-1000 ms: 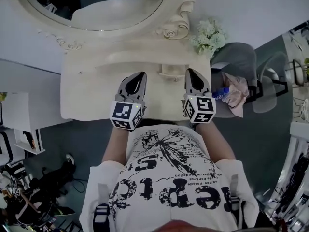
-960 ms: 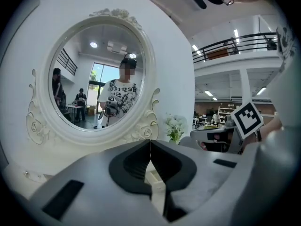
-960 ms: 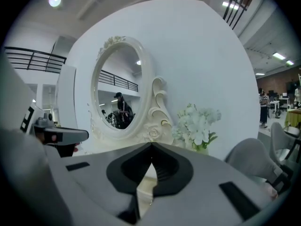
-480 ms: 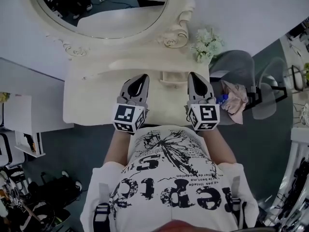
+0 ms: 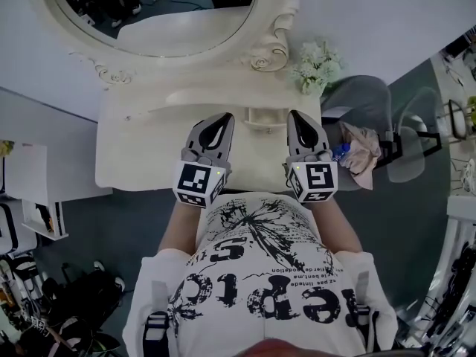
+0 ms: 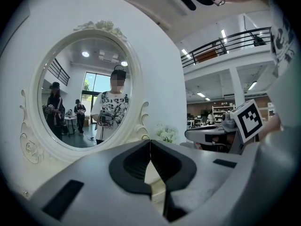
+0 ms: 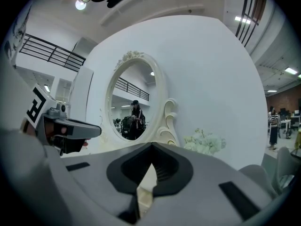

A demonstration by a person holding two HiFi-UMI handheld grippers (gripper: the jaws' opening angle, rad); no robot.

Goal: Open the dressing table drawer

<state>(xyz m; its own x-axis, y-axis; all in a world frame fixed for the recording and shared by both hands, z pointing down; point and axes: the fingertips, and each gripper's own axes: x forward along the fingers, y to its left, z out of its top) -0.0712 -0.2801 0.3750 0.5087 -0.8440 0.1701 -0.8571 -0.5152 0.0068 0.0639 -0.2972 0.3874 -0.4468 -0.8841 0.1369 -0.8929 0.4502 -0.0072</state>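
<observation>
Although the drawer is the thing to be opened, no drawer front is shown plainly in any view. The front face of the table [image 5: 141, 155] is hidden below its own top and behind the person's shirt [image 5: 260, 274]. Nothing is seen standing out from the front edge toward the person, so a pulled-out drawer is not shown there. A small box [image 5: 265, 118] is seen under the back ledge [image 5: 201, 95], between the two grippers. It may be a little drawer, but whether it is pushed in or drawn out is too small to be told. The open state wanted by the task is therefore not borne out by the pictures. If the drawer is indeed shut, a hold on a handle and a pull are judged to be left.

The left gripper [image 5: 221, 119] is held over the top, left of the box, with its jaws closed tip to tip and nothing between them. The right gripper [image 5: 297, 117] is held level with it on the box's other side, likewise fully closed and empty. Neither is seen to touch the box or any handle. Both are pointed toward the mirror [image 5: 156, 13] at the table's back. Flowers [image 5: 318, 64] are stood at the top's right rear corner, and a chair [image 5: 372, 99] is placed just beside the table's right end.
</observation>
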